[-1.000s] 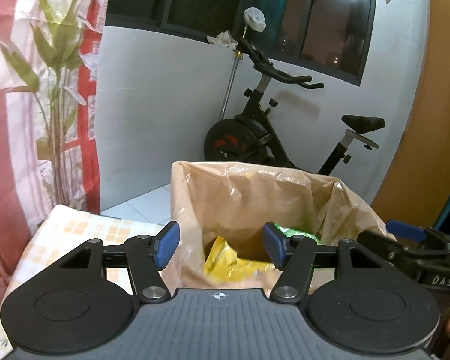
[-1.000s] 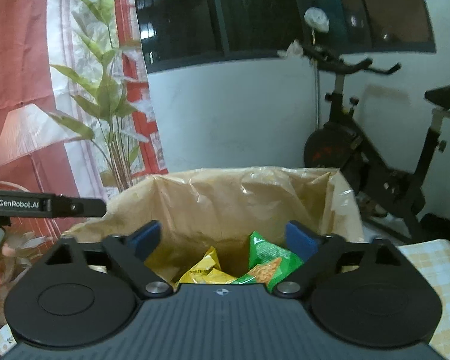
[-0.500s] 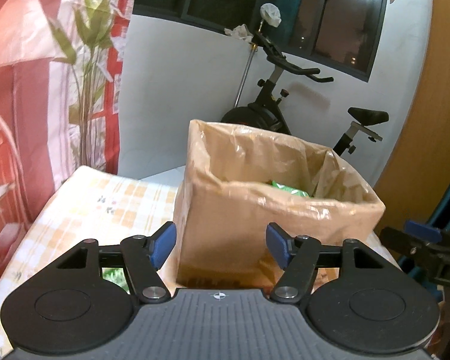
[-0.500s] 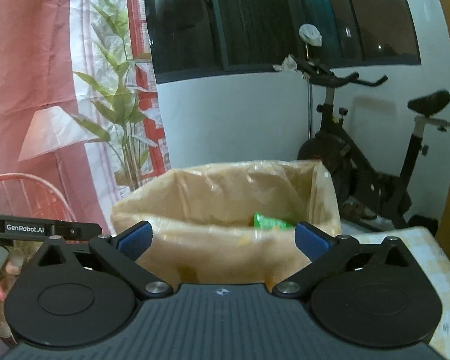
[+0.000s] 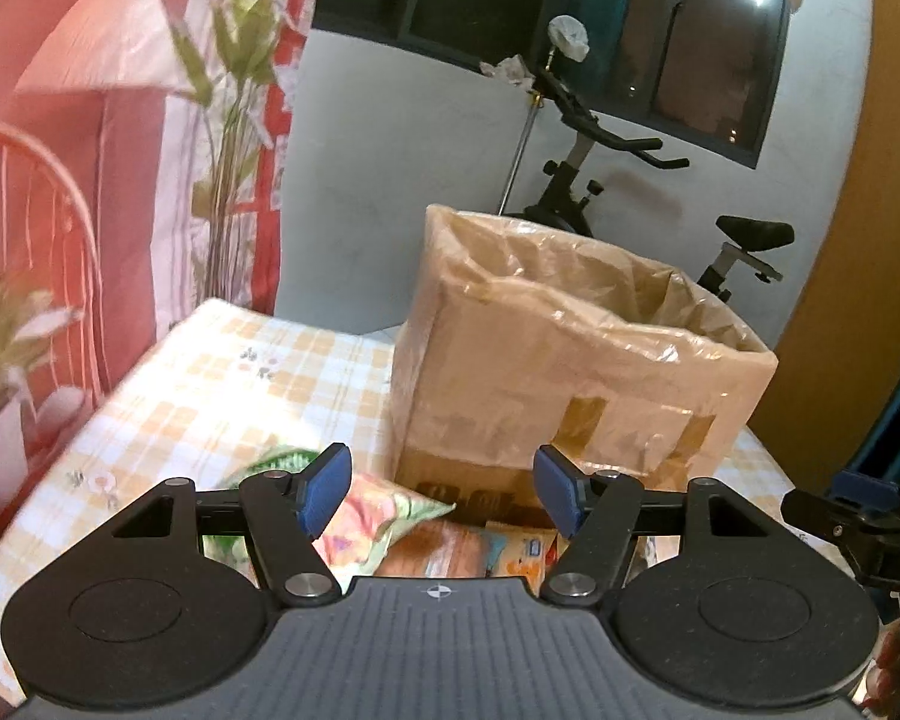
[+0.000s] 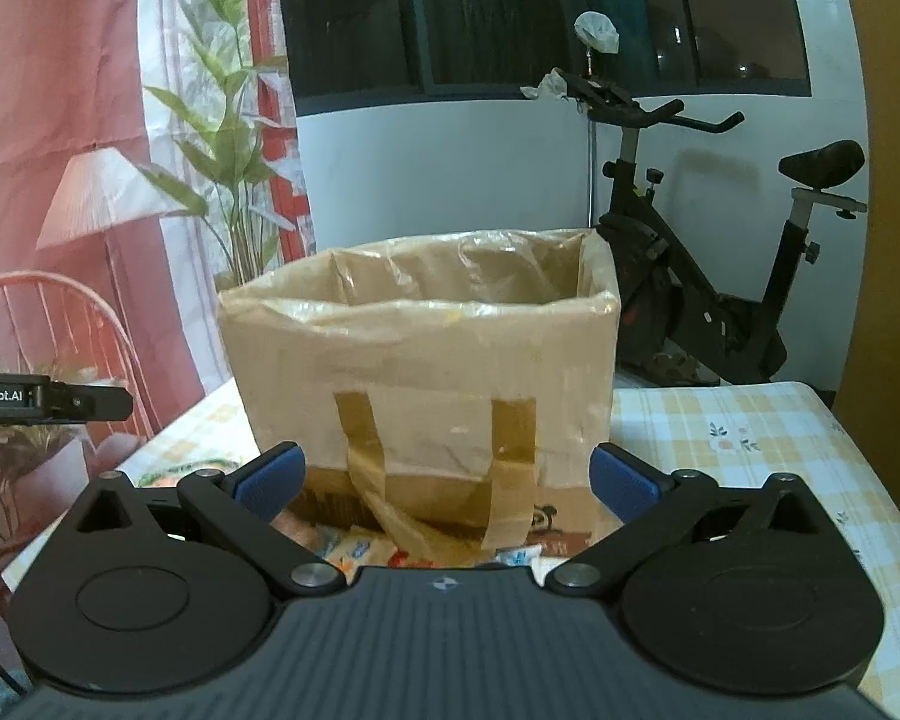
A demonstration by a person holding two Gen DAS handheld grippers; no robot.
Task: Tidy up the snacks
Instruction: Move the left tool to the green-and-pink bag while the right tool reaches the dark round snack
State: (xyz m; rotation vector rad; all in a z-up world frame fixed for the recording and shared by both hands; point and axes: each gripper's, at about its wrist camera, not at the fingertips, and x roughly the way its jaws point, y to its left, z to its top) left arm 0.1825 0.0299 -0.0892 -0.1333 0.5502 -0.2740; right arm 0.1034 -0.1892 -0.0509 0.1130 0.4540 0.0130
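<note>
A taped cardboard box lined with clear plastic stands on the checked tablecloth; it also fills the middle of the right wrist view. Its inside is hidden from here. Snack packets lie on the cloth in front of it: a green and pink one, orange ones, and more in the right wrist view. My left gripper is open and empty above these packets. My right gripper is open and empty, close to the box's front wall.
The checked table has its left edge near a red chair and a potted plant. An exercise bike stands behind the table. The other gripper's tip shows at the right edge of the left wrist view.
Both grippers have pulled back and down from over the box opening. The snacks inside are now out of sight and the packets on the table have come into view.
</note>
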